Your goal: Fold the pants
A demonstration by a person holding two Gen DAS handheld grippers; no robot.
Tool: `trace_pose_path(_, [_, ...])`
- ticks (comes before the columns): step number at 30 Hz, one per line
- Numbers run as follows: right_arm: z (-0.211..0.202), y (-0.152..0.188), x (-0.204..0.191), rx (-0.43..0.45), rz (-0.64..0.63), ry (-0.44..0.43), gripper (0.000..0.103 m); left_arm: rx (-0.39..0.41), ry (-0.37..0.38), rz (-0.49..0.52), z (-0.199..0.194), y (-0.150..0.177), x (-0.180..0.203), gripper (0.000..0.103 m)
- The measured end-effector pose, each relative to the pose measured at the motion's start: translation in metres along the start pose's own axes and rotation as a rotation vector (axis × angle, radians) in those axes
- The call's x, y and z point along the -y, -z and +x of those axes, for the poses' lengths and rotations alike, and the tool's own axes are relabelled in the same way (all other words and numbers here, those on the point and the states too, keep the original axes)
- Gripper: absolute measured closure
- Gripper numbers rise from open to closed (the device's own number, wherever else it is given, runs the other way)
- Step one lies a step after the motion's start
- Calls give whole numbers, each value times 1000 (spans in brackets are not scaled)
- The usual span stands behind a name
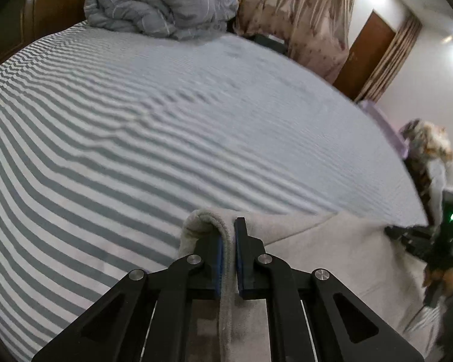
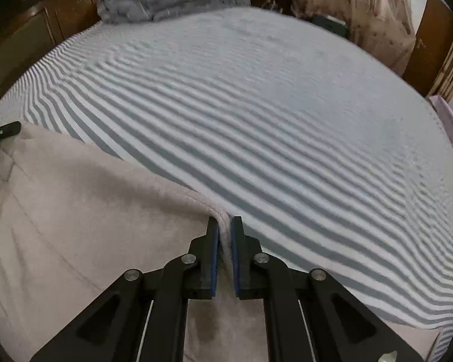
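Pants [image 1: 332, 241]: pale grey-beige, soft fabric, lying on the near edge of the bed [image 1: 166, 120], spread between the two grippers. Left gripper [image 1: 229, 235]: fingers nearly closed, blue pads pinching a rolled hem or edge of the pants that runs up between them and curls over the left fingertip. Right gripper [image 2: 224, 232]: fingers likewise almost closed, pinching a raised ridge of the pants at their far edge, where cloth meets sheet. In the left view the right gripper [image 1: 419, 241] shows at the far right, on the same garment, with part of a hand behind it, blurred. In the right view the tip of the left gripper [image 2: 3, 132] shows at the left edge, beside a pants corner. Bed: grey-and-white striped sheet, lightly rippled, bare beyond the pants. Quilt [image 1: 160, 3]: blue-grey, bundled at the far end of the bed, well apart from the pants. Headboard [image 2: 60, 15]: brown wood, behind the quilt. Curtain [image 1: 302, 15]: pinkish, patterned, beyond the bed. Door [image 1: 365, 57]: brown, at right. Nothing lies between pants and quilt.
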State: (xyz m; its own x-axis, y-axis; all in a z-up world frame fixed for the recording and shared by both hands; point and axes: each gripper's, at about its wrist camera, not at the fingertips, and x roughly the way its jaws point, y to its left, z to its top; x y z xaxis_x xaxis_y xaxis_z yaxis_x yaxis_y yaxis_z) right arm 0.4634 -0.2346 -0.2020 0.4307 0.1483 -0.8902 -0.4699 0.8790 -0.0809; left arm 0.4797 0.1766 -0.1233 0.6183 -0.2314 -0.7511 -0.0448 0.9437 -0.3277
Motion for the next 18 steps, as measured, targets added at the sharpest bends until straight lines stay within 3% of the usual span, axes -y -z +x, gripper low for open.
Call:
trace_pose_path(5, [0,-6,1,-2,30,-11,70,-23,8,64,0,1,3,88])
trace_pose_path(8, [-9,-6,1,25,12,-25,60,-39,-23,102,-8,-1,1,62])
trace_pose_path(12, [-22,1,5,41,2,-47,59,-34,-29,157,-17,-1,-7,44])
trace_pose_path(18, [-26,7,19,-9,-17,-117,59,-130,102,85,1,-4,-16,43])
